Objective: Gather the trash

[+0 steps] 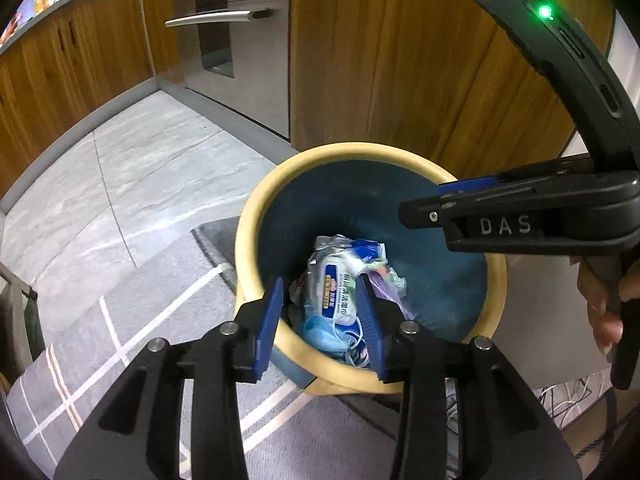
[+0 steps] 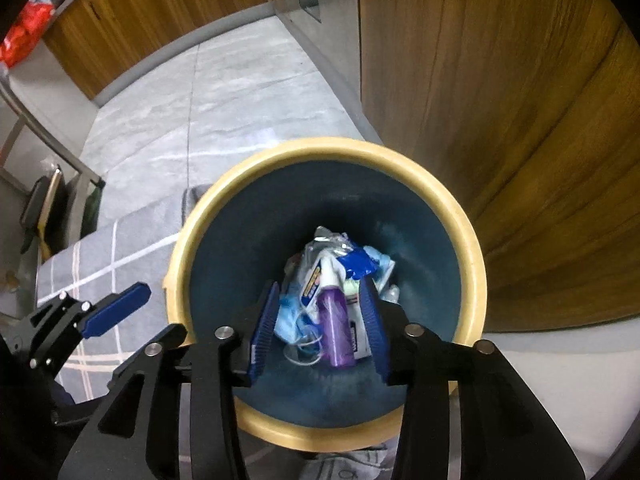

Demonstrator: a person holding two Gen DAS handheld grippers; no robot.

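Now both open grippers, left gripper (image 1: 322,320) and right gripper (image 2: 320,324), hover over the trash bin (image 2: 476,248).

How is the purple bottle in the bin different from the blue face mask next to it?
The purple spray bottle is see-through purple with a white nozzle; the face mask is pale blue. The bottle looks stiff and keeps a straight tube shape, while the mask looks soft and crumpled, with thin loops trailing. The bottle lies on top of the pile; the mask sits beside it, partly tucked under. Both lie at the bottom of the bin.
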